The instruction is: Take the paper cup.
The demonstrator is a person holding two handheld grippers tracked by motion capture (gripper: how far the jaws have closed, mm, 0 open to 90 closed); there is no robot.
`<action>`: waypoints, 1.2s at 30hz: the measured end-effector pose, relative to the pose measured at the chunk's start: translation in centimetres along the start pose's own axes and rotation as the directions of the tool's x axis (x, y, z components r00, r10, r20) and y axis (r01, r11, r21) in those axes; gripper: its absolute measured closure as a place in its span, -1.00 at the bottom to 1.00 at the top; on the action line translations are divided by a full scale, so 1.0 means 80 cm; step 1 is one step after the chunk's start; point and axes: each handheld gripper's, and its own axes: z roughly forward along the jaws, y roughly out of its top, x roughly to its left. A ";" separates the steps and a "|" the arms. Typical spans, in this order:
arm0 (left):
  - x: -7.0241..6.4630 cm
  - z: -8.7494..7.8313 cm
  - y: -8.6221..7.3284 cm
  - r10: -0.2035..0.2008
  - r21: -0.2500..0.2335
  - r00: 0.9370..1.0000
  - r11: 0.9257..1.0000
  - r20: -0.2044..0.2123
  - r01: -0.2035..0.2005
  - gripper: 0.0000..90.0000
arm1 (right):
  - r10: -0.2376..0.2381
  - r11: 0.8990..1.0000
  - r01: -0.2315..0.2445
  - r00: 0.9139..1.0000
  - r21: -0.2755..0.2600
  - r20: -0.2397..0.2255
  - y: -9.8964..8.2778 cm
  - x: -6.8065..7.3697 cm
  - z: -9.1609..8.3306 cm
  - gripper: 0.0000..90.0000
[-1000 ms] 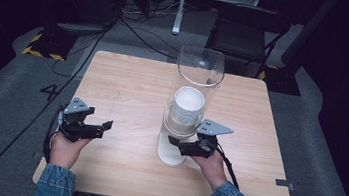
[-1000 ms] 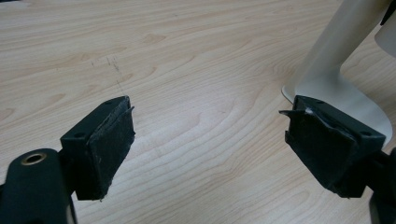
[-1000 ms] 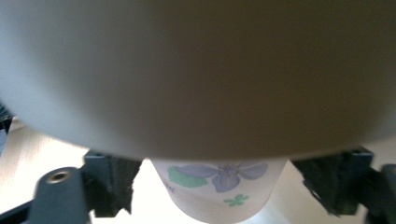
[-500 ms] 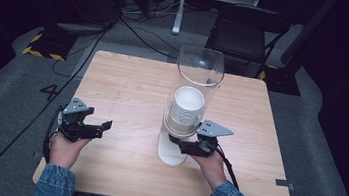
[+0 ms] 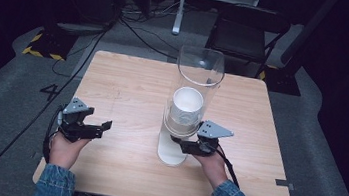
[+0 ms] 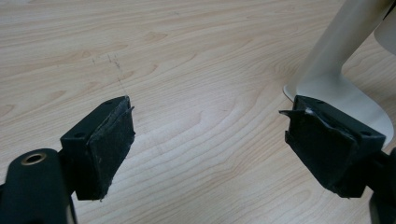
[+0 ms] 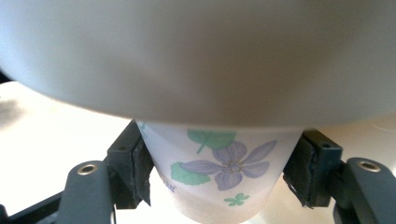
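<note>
A cup dispenser stands at the table's middle: a clear tube point(image 5: 199, 76) on a white stand point(image 5: 169, 154), with a stack of white paper cups point(image 5: 186, 107) inside. In the right gripper view the lowest cup point(image 7: 219, 158), printed with a purple flower and green leaves, hangs below the dispenser's grey rim point(image 7: 196, 56). My right gripper point(image 7: 217, 177) is shut on this cup, one pad against each side; in the high view it point(image 5: 180, 144) sits under the tube. My left gripper point(image 5: 103, 127) rests open at the table's left, nothing between its jaws point(image 6: 208, 140). The white stand point(image 6: 341, 42) rises to its right.
The wooden table point(image 5: 128, 87) stands on grey carpet. Behind its far edge are a black chair point(image 5: 246, 31), cables and a yellow-black striped floor marking point(image 5: 42, 51). A piece of tape point(image 5: 283, 183) lies near the table's right front corner.
</note>
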 end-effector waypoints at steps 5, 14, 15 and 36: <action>0.000 0.000 -0.001 -0.005 -0.001 1.000 1.000 0.001 0.005 -0.65 | -0.015 1.000 0.015 1.000 -0.001 0.018 -0.002 -0.001 0.000 -0.26; 0.001 0.001 -0.001 -0.002 0.002 1.000 1.000 0.000 0.002 -0.65 | 0.014 1.000 -0.014 1.000 -0.003 0.020 -0.003 0.002 -0.001 -0.26; 0.001 0.001 -0.001 -0.003 0.002 1.000 1.000 0.001 0.003 -0.65 | 0.018 1.000 -0.018 1.000 -0.001 0.019 -0.003 0.003 -0.001 -0.26; 0.001 0.004 -0.001 -0.007 0.007 1.000 1.000 0.005 0.007 -0.65 | 0.111 0.994 -0.110 0.992 0.022 -0.057 -0.008 0.005 0.005 -0.25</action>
